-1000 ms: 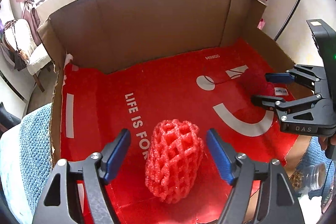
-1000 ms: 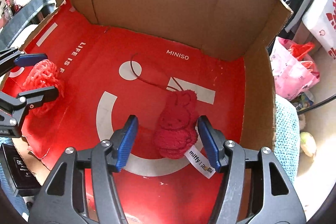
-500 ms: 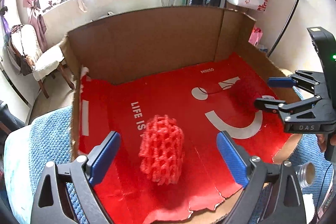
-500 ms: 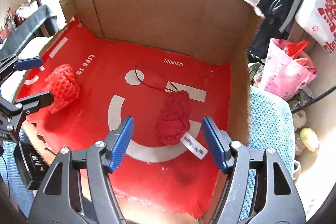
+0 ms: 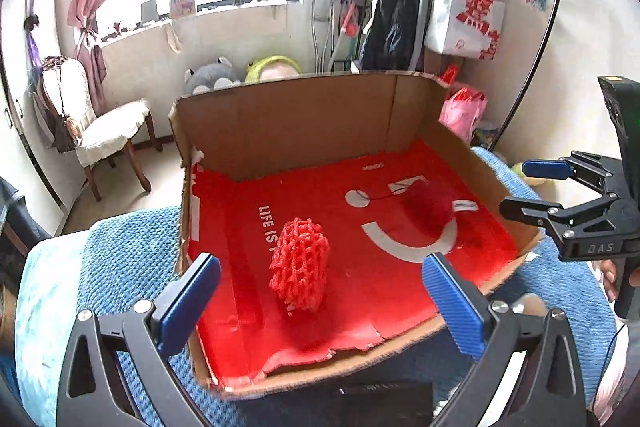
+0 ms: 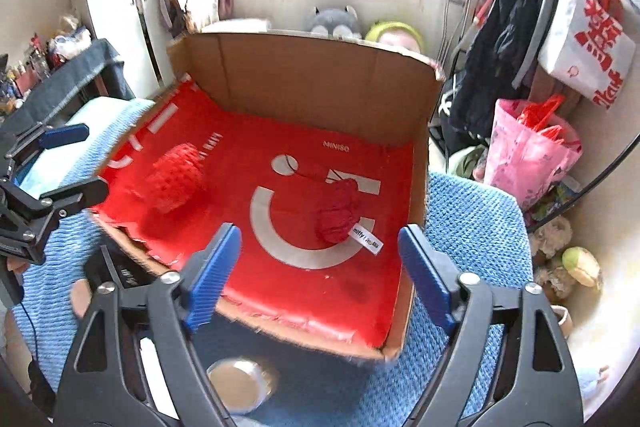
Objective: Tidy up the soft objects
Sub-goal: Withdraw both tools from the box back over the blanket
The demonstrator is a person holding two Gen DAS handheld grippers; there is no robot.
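A red foam net sleeve (image 5: 299, 264) lies on the red floor of an open cardboard box (image 5: 304, 123), left of centre; it also shows in the right wrist view (image 6: 173, 176). A red plush toy (image 6: 337, 209) with a white tag lies to the right in the box, also in the left wrist view (image 5: 430, 205). My left gripper (image 5: 320, 297) is open and empty, above the box's torn front edge. My right gripper (image 6: 320, 277) is open and empty, above the front edge, and shows at the right in the left wrist view (image 5: 532, 187).
The box (image 6: 320, 75) rests on a blue knitted blanket (image 6: 472, 211). A round jar lid (image 6: 236, 383) and a black device (image 6: 120, 271) lie in front of the box. A chair (image 5: 104, 131), plush toys (image 5: 216, 75), a clothes rack (image 5: 404, 11) and a pink bag (image 6: 528, 147) stand around.
Both grippers have pulled back and up from the box, leaving the net sleeve and the plush toy lying inside. Their jaws have spread wider. More of the room shows.
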